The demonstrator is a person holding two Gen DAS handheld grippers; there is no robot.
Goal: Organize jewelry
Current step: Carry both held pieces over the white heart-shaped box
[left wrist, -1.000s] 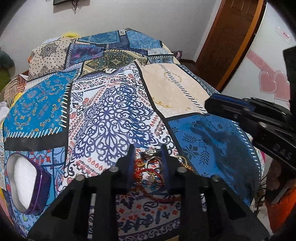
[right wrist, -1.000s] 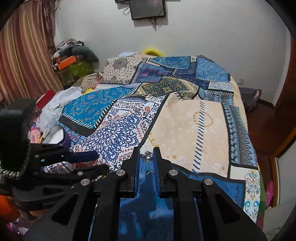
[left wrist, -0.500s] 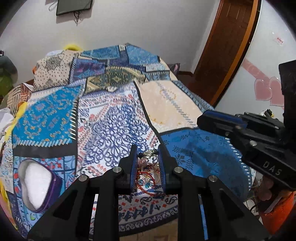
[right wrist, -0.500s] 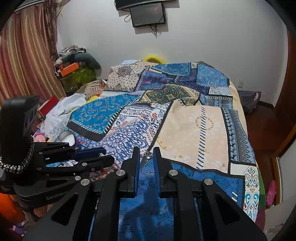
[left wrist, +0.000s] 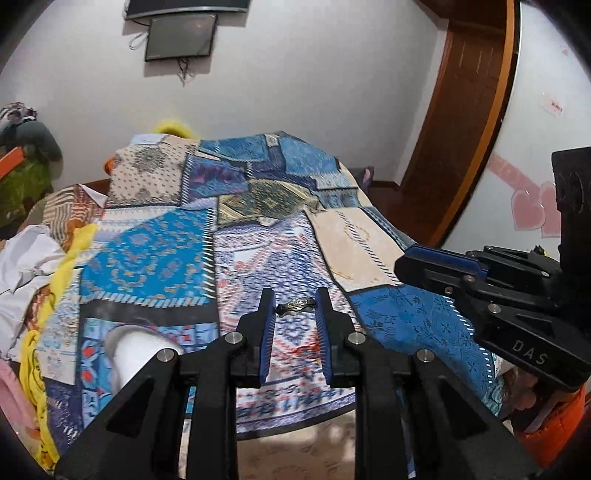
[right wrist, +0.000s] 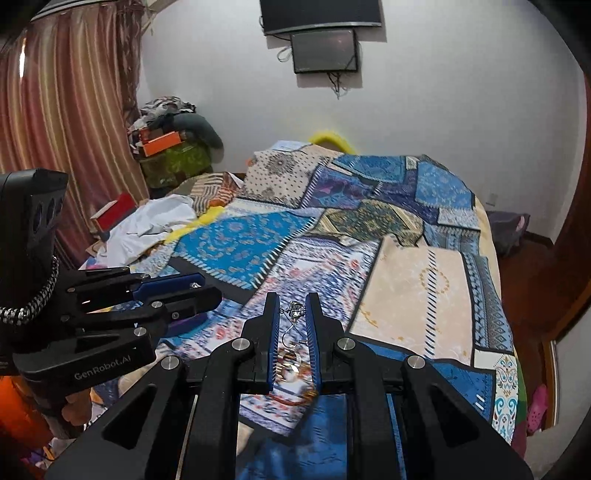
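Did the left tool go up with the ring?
Yes. The left tool has lifted, pinching the ring. Earlier its tips sat over the red jewelry pile; now the bedspread lies farther below and the wall screen shows.

Bedroom surroundings seen around a patchwork-covered bed

A blue, cream and white patchwork bedspread [right wrist: 402, 254] is spread over the bed, with crumpled white cloth [right wrist: 151, 225] lying at its left edge. A dark flat screen [right wrist: 325, 50] is mounted on the white wall, striped reddish curtains [right wrist: 62, 122] are hung at the left, and a brown wooden door [left wrist: 465, 110] is seen at the right, beside pink heart stickers [left wrist: 532, 210].
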